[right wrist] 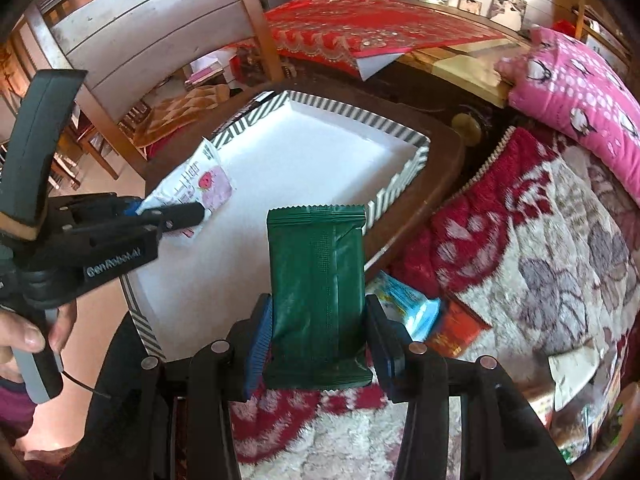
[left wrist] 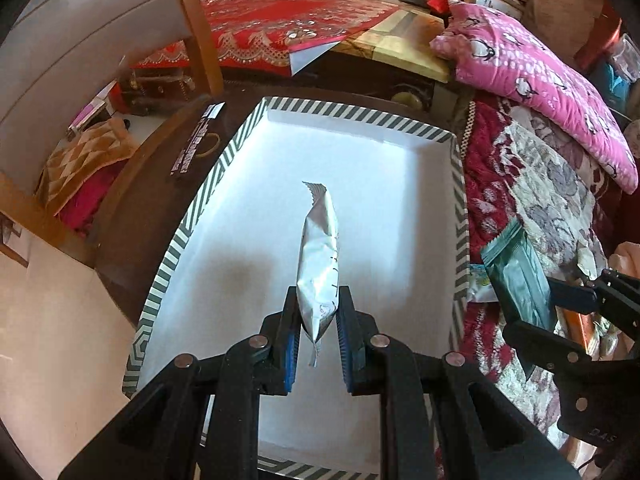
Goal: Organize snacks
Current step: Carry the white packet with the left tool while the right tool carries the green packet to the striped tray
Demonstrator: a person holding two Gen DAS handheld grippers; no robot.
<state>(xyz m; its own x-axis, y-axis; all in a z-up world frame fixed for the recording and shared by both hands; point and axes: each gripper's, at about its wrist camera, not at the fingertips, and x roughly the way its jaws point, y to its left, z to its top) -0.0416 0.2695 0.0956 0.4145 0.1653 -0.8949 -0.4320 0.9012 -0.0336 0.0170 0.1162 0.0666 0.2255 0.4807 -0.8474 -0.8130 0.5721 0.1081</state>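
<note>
**STATUS: TWO SNACK PACKS CLAMPED, BOTH AT TRAY**

Left claw (left wrist: 318,320): clamped on silver-backed snack pack (left wrist: 320,264), held edge-on over white floor of striped-rim tray (left wrist: 192,216). Printed face hidden in left wrist view; seen from right wrist view as white/pink w/ red fruit mark, text too small to read. Lower crimp hangs below pads.

Right claw (right wrist: 318,338): clamped on green snack pack (right wrist: 316,292), back seam facing camera, upright, top crimp overlapping near-right tray rim in view. Front label hidden. Pack bottom cut off by claw body.

Tray: sits on dark tabletop (left wrist: 132,216), interior bare apart from shadow. Near edge masked by claw arms.

Beside tray, on floral red/cream blanket (right wrist: 560,240): blue-white pack (right wrist: 408,308) and red pack (right wrist: 456,330), both partly covered by right claw finger; further packs at lower right blurred, not identifiable.

Hand (right wrist: 24,336) on left grip handle, mostly cut off at frame edge.

Pink pillow (left wrist: 540,80) beyond blanket.
</note>
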